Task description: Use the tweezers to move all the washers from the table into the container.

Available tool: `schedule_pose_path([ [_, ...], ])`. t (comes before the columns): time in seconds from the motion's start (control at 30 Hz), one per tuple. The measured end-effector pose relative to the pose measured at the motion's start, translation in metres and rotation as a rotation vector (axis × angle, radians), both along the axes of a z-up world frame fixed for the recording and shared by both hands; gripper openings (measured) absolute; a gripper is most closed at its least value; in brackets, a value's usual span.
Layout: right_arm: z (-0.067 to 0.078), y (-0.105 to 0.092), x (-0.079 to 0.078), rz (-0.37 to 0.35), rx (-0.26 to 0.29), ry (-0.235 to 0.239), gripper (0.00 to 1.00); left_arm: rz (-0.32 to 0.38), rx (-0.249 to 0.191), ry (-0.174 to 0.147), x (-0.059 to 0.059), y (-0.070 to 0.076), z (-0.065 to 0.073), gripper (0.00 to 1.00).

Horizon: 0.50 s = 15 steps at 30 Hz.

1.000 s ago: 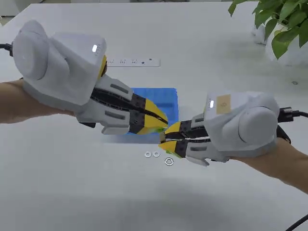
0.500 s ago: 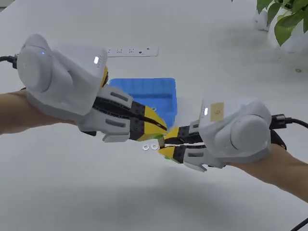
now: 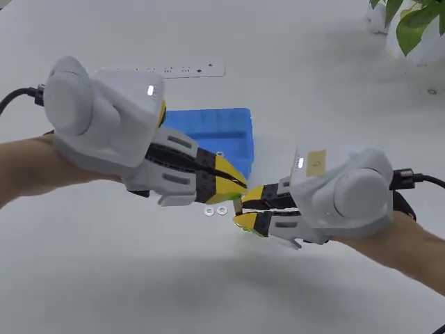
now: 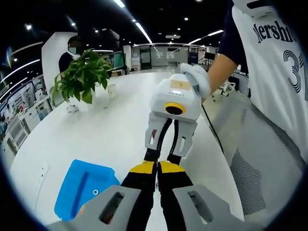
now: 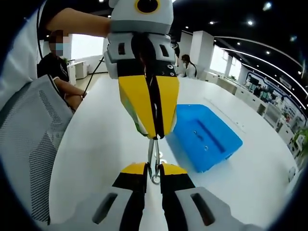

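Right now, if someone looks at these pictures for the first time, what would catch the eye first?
The left gripper and right gripper meet tip to tip at mid-table, their yellow fingers shut on thin tweezers. Behind them sits a bright blue container, and two small washers lie on the white table beside the tips.

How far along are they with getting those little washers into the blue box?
Partly done: at least two washers already lie in the blue container. In hand: the right gripper pinches the tweezers, whose far end meets the left gripper's closed tips. Left: at least two loose washers on the table beside those tips.
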State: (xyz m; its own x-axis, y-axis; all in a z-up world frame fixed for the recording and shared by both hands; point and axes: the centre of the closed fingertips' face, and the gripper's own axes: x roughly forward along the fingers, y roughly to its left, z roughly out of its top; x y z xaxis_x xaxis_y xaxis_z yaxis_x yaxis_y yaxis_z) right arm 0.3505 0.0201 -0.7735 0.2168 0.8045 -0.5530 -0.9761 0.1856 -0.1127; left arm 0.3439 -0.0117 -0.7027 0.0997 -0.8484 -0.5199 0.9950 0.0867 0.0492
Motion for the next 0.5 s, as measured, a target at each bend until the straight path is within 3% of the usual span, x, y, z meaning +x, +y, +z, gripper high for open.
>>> schedule_pose_path([
  [0.5, -0.0038, -0.0015, 0.0042, -0.022, 0.002, 0.005, 0.12, 0.008, -0.003, 0.018, 0.0036, -0.0041, -0.0043, 0.05],
])
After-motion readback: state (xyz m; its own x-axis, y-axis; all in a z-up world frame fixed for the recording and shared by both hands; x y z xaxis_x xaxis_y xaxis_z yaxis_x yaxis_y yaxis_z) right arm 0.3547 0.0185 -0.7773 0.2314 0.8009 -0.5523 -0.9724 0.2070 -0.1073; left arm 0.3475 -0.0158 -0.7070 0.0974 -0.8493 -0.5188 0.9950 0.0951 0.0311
